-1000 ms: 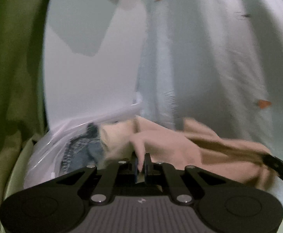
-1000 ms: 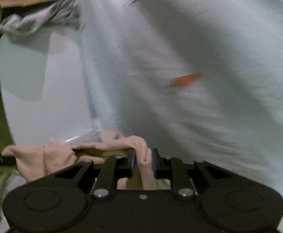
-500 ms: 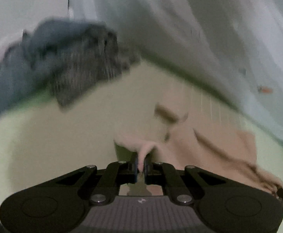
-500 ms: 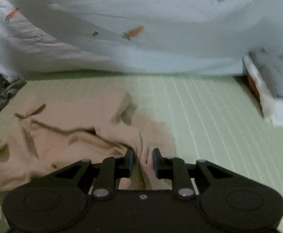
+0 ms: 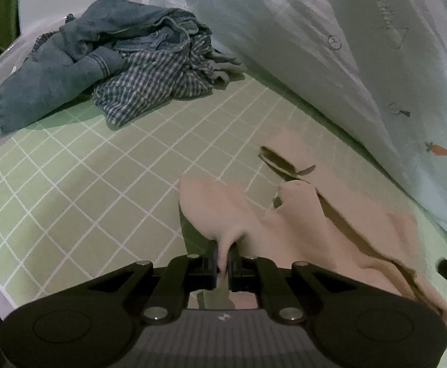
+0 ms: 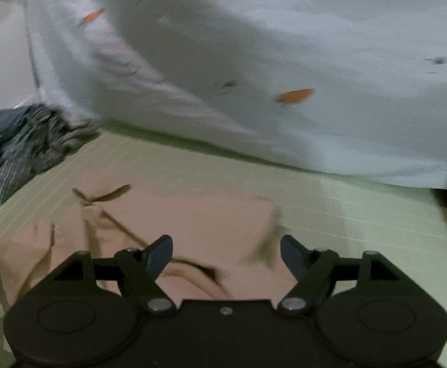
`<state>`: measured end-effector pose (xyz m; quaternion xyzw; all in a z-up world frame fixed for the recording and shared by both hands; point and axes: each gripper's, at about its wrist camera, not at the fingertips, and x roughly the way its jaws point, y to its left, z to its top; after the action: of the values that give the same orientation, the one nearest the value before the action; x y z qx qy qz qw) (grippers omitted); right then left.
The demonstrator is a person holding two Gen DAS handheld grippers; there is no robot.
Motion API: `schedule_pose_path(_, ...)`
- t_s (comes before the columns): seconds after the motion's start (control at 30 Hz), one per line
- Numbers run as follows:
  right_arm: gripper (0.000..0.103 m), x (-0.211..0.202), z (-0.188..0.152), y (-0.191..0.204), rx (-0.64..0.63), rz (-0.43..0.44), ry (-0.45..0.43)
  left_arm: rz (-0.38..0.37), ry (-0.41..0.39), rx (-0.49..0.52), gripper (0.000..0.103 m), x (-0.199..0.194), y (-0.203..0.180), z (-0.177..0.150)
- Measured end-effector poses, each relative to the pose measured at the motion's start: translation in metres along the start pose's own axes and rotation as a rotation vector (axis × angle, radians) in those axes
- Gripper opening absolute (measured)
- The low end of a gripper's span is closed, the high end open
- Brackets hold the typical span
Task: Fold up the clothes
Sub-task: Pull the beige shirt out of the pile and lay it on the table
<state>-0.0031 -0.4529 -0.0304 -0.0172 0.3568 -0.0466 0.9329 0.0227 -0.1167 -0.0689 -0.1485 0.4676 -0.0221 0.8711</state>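
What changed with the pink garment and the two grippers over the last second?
The peach-pink knit garment came down from mid-air and now lies spread on the green grid-patterned mat. The right gripper let go: its jaws stand wide open above the fabric. The left gripper stays shut on a pinch of the garment's edge. The pile of blue denim and checked clothes sits at the mat's far corner.

Pink garment (image 5: pixel 309 214): soft matt cloth. Gridded green sheet (image 5: pixel 79 190): smooth matt fabric. Left gripper (image 5: pixel 222 260): matt black plastic is seen.
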Motion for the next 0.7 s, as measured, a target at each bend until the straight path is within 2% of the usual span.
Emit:
schedule_pose_path(0.23,0.078,0.076,0.0,0.049,-0.12,0.108,0.115,-0.005,0.031,-0.025,0.006,0.03,0.006,0.031)
schedule_pose_path(0.3,0.074,0.092,0.002,0.054,-0.139,0.109,0.138,-0.005,0.039,-0.032,0.006,0.041,0.006,0.042)
schedule_pose_path(0.37,0.06,0.105,0.007,0.051,-0.132,0.101,0.156,0.0,0.054,-0.031,0.006,0.053,0.002,0.052)
schedule_pose_path(0.4,0.044,0.112,0.009,0.049,-0.129,0.096,0.165,0.005,0.064,-0.027,0.006,0.059,0.0,0.056)
schedule_pose_path(0.43,0.023,0.114,0.012,0.044,-0.107,0.102,0.161,0.012,0.072,-0.018,0.006,0.063,-0.002,0.059)
schedule_pose_path(0.5,0.007,0.109,0.018,0.029,-0.046,0.107,0.127,0.029,0.073,0.003,0.006,0.069,-0.005,0.061)
schedule_pose_path(0.6,0.005,0.092,0.024,-0.002,-0.041,0.036,0.064,0.06,0.06,0.002,0.006,0.073,0.0,0.064)
schedule_pose_path(0.7,0.005,0.07,0.027,-0.067,0.069,-0.131,0.025,0.098,0.04,-0.01,0.006,0.073,0.008,0.071)
